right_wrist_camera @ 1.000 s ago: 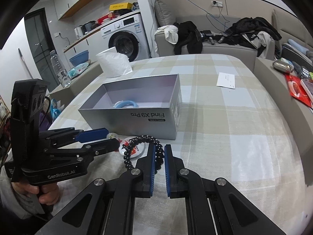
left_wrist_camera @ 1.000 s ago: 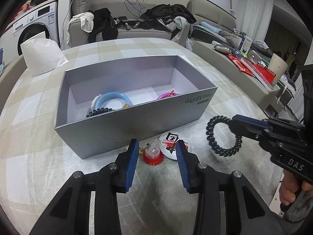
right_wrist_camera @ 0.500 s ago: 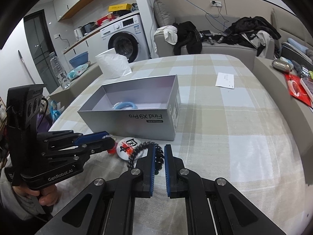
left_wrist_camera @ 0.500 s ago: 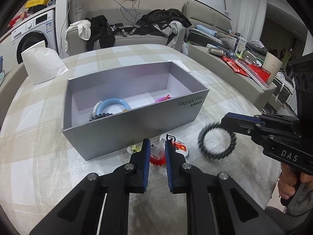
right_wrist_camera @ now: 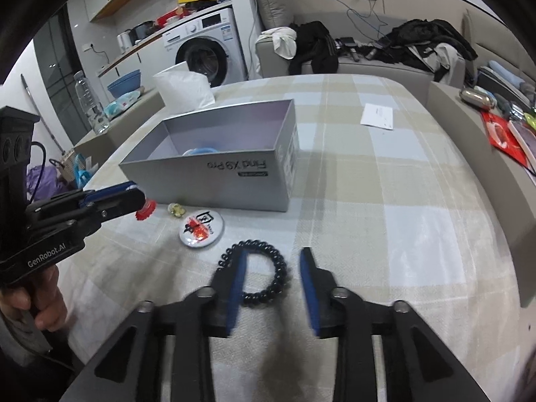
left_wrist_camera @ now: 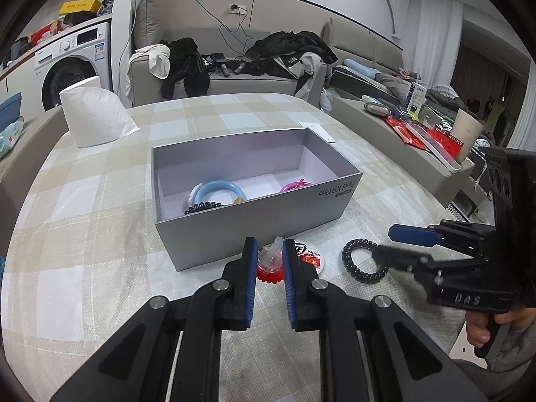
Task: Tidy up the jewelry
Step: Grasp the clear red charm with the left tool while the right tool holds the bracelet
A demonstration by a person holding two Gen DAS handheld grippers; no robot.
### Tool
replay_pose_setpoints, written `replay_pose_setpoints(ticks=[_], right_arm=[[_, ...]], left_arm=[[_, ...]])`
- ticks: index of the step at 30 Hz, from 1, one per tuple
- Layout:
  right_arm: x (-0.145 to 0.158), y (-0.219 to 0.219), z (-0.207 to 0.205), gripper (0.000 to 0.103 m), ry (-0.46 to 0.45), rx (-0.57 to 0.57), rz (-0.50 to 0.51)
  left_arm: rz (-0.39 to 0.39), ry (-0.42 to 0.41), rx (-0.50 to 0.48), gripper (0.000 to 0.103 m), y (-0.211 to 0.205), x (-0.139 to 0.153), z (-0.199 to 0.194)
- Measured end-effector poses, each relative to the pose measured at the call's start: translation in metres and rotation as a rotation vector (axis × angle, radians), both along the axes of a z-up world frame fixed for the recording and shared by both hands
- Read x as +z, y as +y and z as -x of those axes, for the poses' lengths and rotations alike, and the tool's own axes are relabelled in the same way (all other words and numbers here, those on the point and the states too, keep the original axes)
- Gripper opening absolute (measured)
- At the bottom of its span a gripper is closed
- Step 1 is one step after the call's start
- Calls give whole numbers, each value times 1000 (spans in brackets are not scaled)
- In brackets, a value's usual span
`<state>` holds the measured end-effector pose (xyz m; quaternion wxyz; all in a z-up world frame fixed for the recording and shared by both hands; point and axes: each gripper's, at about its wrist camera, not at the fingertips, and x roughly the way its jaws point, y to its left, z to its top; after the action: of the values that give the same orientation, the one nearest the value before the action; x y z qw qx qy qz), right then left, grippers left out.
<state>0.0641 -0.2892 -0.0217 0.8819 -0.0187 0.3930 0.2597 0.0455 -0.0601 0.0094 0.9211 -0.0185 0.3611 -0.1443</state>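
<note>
Two grippers work before the open silver cardboard box (left_wrist_camera: 254, 224) printed "Find X9 Pro". Left gripper (left_wrist_camera: 270, 254) clamps a red toothed clear-topped trinket (left_wrist_camera: 268, 264), its top pointing up. Right gripper (right_wrist_camera: 273, 268) is opening over the black coiled hair tie (right_wrist_camera: 259, 273), which lies flat on the checked tablecloth (right_wrist_camera: 385, 201).

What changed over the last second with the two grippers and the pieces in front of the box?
The left gripper closed on the red-based trinket. The right gripper had been pinching the black coil bracelet; its jaws are opening and the bracelet lies on the tablecloth. The grey box and round badge stayed put.
</note>
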Motion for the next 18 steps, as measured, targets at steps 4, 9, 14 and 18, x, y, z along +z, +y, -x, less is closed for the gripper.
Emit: replay_pose_setpoints(ticks=[4, 9, 14, 18], right_arm=[[-5, 13, 2, 65, 7, 28, 40], [-13, 27, 4, 64, -1, 54, 125], [-13, 33, 6, 29, -46, 63, 197], [-11, 26, 5, 21, -37, 69, 162]], left_arm=[[5, -4, 2, 11, 1, 1, 2], [12, -4, 10, 10, 4, 1, 2], [15, -5, 13, 10, 4, 1, 1], [13, -9, 15, 11, 3, 2, 1]])
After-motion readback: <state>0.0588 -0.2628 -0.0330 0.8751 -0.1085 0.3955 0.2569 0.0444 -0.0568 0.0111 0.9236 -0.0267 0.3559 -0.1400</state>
